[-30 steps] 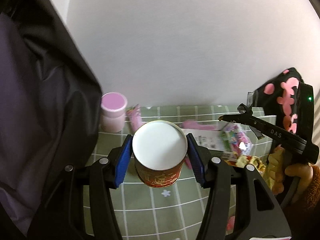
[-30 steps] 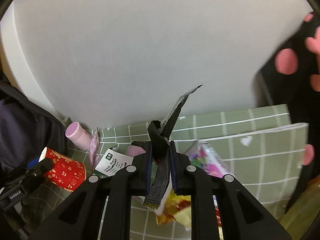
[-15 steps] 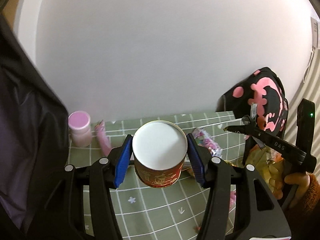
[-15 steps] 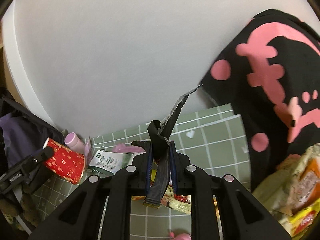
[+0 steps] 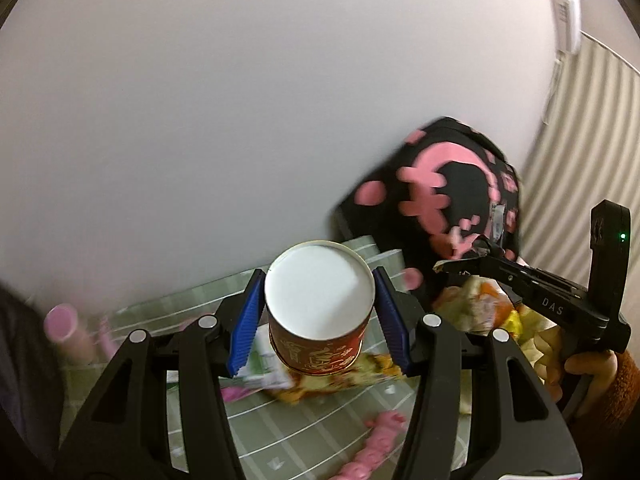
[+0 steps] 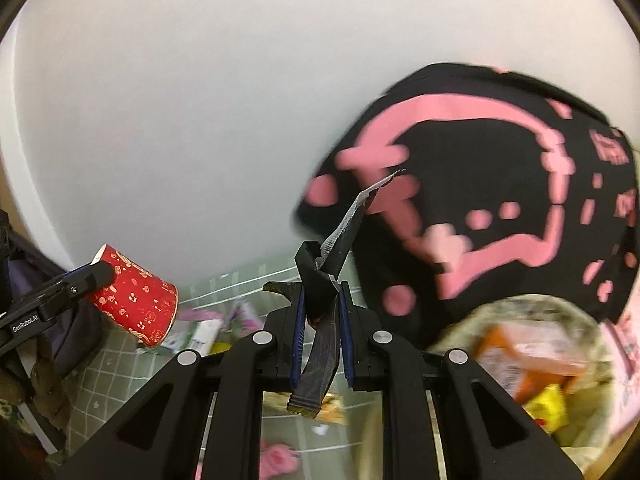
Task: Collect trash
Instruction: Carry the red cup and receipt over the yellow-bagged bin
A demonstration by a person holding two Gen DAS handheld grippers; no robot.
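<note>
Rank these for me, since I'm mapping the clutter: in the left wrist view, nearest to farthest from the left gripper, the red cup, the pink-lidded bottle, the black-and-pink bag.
1. Red cup: between the left gripper's pads.
2. Pink-lidded bottle: far left, blurred.
3. Black-and-pink bag: right, against the wall.
Bottle and bag are close to call.

Two wrist cameras, looking forward and down.
Each sits close behind its tool; both share the black-pink bag (blurred).
</note>
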